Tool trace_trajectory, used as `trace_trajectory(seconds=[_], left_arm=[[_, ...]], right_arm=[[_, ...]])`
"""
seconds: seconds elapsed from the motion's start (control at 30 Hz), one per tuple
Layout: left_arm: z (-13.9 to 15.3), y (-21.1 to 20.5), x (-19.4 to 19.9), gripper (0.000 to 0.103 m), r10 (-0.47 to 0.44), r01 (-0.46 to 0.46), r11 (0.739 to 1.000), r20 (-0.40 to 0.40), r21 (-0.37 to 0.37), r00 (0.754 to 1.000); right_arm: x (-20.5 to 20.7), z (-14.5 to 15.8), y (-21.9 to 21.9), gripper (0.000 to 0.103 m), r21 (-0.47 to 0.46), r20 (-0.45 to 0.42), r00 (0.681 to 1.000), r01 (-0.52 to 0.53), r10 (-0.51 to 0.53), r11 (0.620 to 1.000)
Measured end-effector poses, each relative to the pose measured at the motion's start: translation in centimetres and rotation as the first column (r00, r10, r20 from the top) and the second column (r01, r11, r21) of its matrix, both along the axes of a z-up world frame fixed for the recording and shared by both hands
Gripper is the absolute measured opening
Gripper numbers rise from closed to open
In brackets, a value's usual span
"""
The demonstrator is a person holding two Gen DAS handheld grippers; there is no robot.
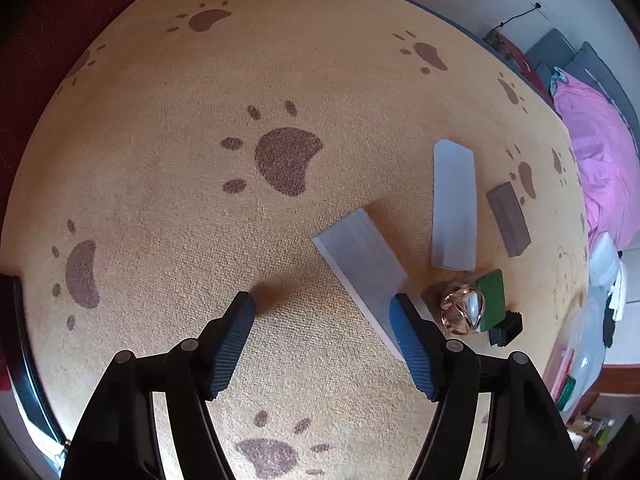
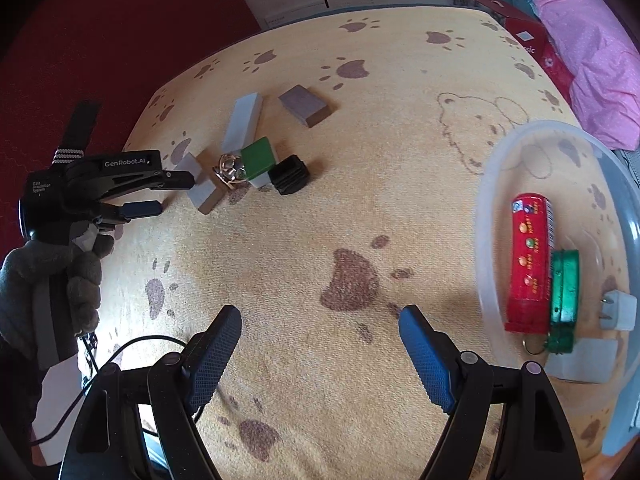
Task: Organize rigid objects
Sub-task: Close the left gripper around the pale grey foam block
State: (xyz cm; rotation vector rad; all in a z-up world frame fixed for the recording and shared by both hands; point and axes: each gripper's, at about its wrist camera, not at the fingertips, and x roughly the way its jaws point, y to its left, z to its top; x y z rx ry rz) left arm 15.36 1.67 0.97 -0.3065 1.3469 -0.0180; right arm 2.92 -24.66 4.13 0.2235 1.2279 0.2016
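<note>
Loose objects lie on a yellow paw-print rug (image 2: 304,240): a near grey block (image 1: 360,264) (image 2: 202,188), a long grey block (image 1: 454,208) (image 2: 242,122), a brown block (image 1: 508,218) (image 2: 306,104), a green block (image 1: 490,298) (image 2: 259,158), a black ridged piece (image 1: 506,326) (image 2: 289,174) and a gold-and-silver ball (image 1: 462,310) (image 2: 230,170). My left gripper (image 1: 322,308) (image 2: 170,196) is open and empty, its right finger beside the near grey block. My right gripper (image 2: 320,316) is open and empty over bare rug.
A clear plastic tub (image 2: 486,216) at the right holds a red tube (image 2: 530,264), a green case (image 2: 564,292), a white plug (image 2: 620,312) and a pale block (image 2: 582,360). A pink cloth (image 2: 592,64) and a red box (image 2: 520,24) lie beyond the rug.
</note>
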Motion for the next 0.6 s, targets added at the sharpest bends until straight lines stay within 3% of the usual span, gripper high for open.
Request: trace_trajectory(seconds=[0.3, 0.53, 0.6], left_arm=[[-0.2, -2.5, 1.3, 0.074, -0.01, 0.01, 1.0, 0.009, 0.014, 1.0], [-0.5, -3.7, 1.9, 0.077, -0.059, 0.056, 0.993, 0.033, 0.101, 0.998], [-0.5, -3.9, 1.6, 0.073, -0.084, 0.078, 0.989, 0.042, 0.126, 0.996]], right_arm=[[0.1, -0.4, -0.3, 0.084, -0.002, -0.015, 1.0, 0.022, -0.022, 1.0], [0.3, -0.8, -0.2, 0.084, 0.007, -0.023, 1.0, 0.021, -0.021, 1.0], [0.5, -0.9, 0.1, 0.084, 0.01, -0.026, 1.0, 0.01, -0.01, 1.0]])
